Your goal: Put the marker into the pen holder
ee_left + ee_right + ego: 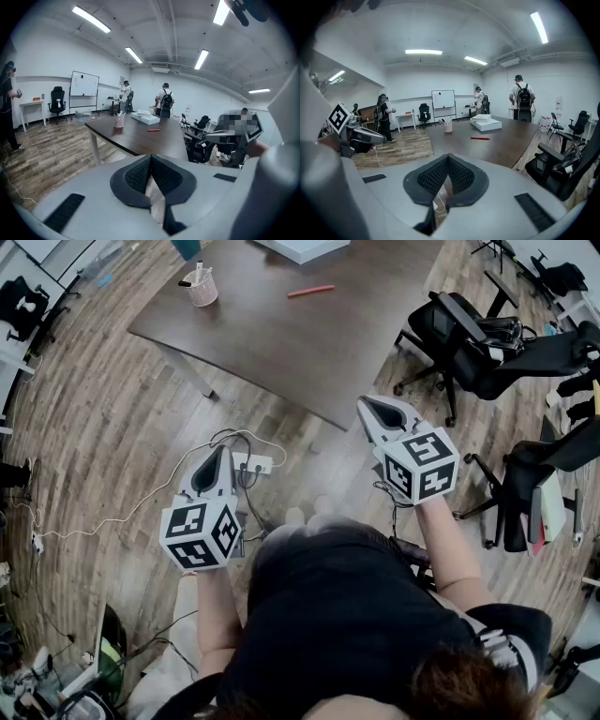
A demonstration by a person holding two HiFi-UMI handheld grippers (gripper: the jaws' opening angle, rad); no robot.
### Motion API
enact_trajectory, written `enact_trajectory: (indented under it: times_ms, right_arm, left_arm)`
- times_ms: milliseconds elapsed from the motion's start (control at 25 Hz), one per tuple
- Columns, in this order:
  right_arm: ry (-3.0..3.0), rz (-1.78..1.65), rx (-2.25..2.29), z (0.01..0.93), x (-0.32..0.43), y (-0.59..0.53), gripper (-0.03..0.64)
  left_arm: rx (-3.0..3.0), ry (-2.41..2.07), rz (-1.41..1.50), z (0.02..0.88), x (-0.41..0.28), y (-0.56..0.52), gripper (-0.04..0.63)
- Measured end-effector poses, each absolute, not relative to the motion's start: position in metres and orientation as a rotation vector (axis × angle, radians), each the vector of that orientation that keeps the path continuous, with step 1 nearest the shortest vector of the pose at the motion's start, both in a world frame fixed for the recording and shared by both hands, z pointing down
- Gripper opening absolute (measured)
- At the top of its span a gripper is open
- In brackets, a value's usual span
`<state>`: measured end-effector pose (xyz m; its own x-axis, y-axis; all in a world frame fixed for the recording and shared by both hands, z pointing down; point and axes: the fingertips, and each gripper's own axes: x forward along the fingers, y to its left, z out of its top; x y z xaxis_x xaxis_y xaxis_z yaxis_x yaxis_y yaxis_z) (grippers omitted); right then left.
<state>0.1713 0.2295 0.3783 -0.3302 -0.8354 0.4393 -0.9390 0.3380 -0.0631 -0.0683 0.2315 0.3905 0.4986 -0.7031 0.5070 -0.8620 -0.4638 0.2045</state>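
Head view: marker (310,291) well beyond right tool (366,407).

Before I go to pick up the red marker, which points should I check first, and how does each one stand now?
1. Red marker visible and free: ok, it lies alone on the table.
2. Pen holder upright: ok; pens stand in it.
3. Left tongs empty: ok, shut on nothing.
4. Right tongs empty: ok, shut on nothing.
5. Tongs open for grasping: not ok.
6. Marker within reach: not ok; both tongs hang over the floor, short of the table.
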Motion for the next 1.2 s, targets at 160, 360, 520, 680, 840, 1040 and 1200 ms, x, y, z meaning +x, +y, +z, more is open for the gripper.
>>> enact_trajectory:
  times_ms: [160,360,520,680,840,1040,1200]
  right_arm:
    - [-2.295,0.461,1.560,0.384,0.184,0.222,0.018]
    - [-2.306,0.463,1.547,0.392,0.197,0.219,0.018]
    - [-2.297,0.469,1.515,0.402,0.206,0.215,0.018]
    - [-2.328,0.465,1.446,0.409,0.206,0.210,0.018]
    - [-2.359,0.477,1.400,0.412,0.199,0.205,0.018]
    - [-2.388,0.477,1.347,0.413,0.180,0.192,0.018]
    - [-2.384,0.462,1.336,0.411,0.166,0.177,0.018]
  left_arm:
    - [2.328,-1.302,0.495,0.389,-0.048,0.226,0.028]
    - [2.316,-1.332,0.487,0.390,-0.034,0.219,0.028]
    - [2.311,-1.371,0.482,0.391,-0.028,0.217,0.028]
    - [2.297,-1.393,0.513,0.395,-0.024,0.216,0.028]
    - [2.300,-1.403,0.547,0.394,-0.025,0.212,0.028]
    - [2.306,-1.387,0.519,0.395,-0.030,0.197,0.028]
    - [2.334,-1.341,0.482,0.401,-0.034,0.169,0.028]
